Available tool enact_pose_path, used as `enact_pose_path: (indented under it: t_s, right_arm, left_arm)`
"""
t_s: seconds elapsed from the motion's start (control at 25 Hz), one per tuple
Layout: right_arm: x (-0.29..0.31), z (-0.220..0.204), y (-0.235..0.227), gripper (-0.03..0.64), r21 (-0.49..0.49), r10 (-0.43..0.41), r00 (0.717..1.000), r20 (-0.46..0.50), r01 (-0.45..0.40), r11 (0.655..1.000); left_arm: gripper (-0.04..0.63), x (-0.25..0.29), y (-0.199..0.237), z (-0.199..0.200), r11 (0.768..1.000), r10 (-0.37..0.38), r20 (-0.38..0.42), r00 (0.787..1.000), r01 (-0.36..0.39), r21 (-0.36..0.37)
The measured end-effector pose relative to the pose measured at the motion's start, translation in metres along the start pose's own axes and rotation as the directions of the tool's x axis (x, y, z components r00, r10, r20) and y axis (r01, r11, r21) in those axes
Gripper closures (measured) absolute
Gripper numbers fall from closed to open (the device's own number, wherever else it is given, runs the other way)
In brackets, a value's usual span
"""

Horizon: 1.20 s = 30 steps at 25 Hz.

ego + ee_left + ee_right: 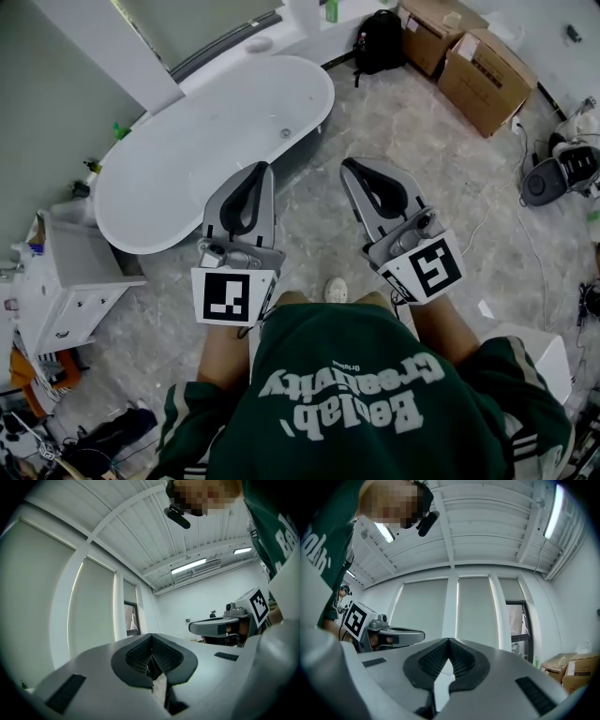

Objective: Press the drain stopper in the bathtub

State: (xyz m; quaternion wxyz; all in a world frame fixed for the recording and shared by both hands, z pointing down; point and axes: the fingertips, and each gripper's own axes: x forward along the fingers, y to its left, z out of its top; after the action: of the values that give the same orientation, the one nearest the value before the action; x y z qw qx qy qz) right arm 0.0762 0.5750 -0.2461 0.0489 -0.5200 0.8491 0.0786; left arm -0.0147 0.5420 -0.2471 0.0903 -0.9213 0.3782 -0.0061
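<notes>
Across the floor [314, 220], the bathtub [187, 159] stands well apart from the left tongs [261, 172] and right tongs [351, 165], its drain stopper [286, 133] untouched inside. Both tongs are closed and empty. I judge this the approach, and next one tip must be lowered onto the stopper.

The left gripper [151, 641] has its fingers [136, 657] together, right gripper [201, 627] alongside.

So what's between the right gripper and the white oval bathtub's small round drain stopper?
Head view: only bare grey marbled floor and the bathtub's near wall lie between right gripper and drain stopper.
</notes>
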Motion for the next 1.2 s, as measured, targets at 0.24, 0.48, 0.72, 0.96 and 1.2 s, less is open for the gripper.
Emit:
enact_pose_path:
  t_s: [0.24, 0.48, 0.72, 0.96, 1.2]
  right_arm:
    - [-0.01, -0.004, -0.011, 0.604, 0.002, -0.007, 1.0, 0.002, 0.007, 1.0]
    - [-0.018, -0.006, -0.02, 0.604, 0.006, -0.008, 1.0, 0.004, 0.008, 1.0]
    - [-0.011, -0.012, -0.029, 0.604, 0.012, -0.006, 1.0, 0.006, 0.006, 1.0]
    - [0.0, -0.029, -0.046, 0.604, 0.012, -0.014, 1.0, -0.009, 0.014, 1.0]
    - [0.022, -0.043, -0.066, 0.604, 0.018, -0.029, 0.999, -0.018, 0.029, 0.999]
  left_arm:
    - [0.591, 0.007, -0.003, 0.002, 1.0, 0.005, 0.009, 1.0, -0.006, 0.012]
    - [0.591, 0.013, -0.012, 0.001, 1.0, 0.001, 0.002, 1.0, -0.002, 0.018]
    - [0.591, 0.021, -0.008, -0.003, 1.0, 0.01, 0.0, 1.0, -0.01, 0.022]
    - [0.591, 0.041, -0.001, -0.017, 1.0, 0.006, -0.01, 1.0, -0.006, 0.016]
    - [0.591, 0.072, 0.016, -0.027, 1.0, -0.008, -0.001, 1.0, 0.008, 0.011]
